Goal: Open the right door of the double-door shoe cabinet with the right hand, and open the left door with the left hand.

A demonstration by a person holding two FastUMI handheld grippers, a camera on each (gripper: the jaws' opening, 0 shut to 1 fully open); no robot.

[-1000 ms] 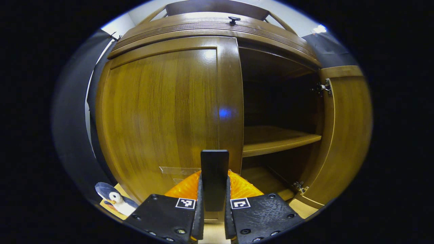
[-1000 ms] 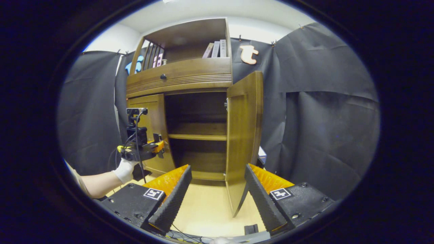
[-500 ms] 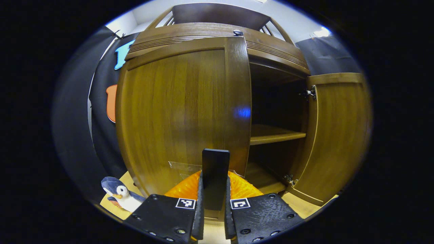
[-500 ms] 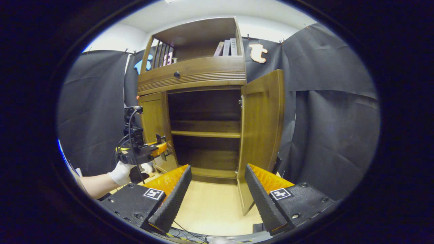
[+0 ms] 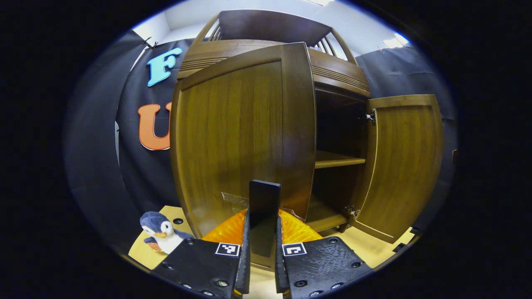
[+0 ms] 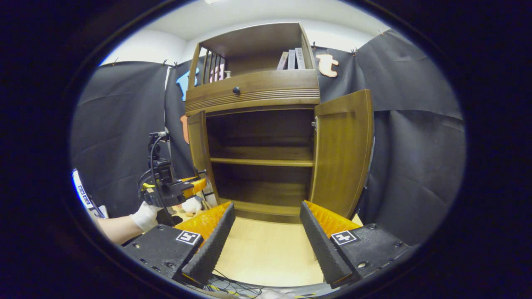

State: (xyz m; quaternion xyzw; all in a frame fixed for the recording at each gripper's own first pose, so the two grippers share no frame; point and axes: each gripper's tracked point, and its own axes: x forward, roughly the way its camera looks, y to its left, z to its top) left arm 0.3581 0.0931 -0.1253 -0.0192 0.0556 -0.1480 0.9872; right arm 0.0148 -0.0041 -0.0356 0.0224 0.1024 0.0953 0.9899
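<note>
The wooden shoe cabinet (image 6: 253, 89) stands with both doors swung out. In the left gripper view the left door (image 5: 232, 137) is close in front, and my left gripper (image 5: 262, 222) is shut on its black handle (image 5: 264, 195) near the door's lower inner edge. The right door (image 5: 405, 166) hangs wide open farther right, with a bare inner shelf (image 5: 337, 160) between the doors. In the right gripper view my right gripper (image 6: 267, 209) is open, holds nothing and sits back from the cabinet. There the left gripper (image 6: 198, 183), held by a gloved hand (image 6: 143, 216), is at the left door (image 6: 198, 153); the right door (image 6: 343, 153) stands free.
A plush penguin (image 5: 162, 236) sits on the pale floor (image 6: 266, 253) left of the cabinet. A drawer knob (image 6: 236, 90) and books (image 6: 291, 60) are on the upper part. Black cloth walls close in on both sides. Cables (image 6: 232, 286) lie near the right gripper.
The left door has swung outward with my left gripper shut on its handle. The right gripper has backed away from the right door, which now stands wider open.
</note>
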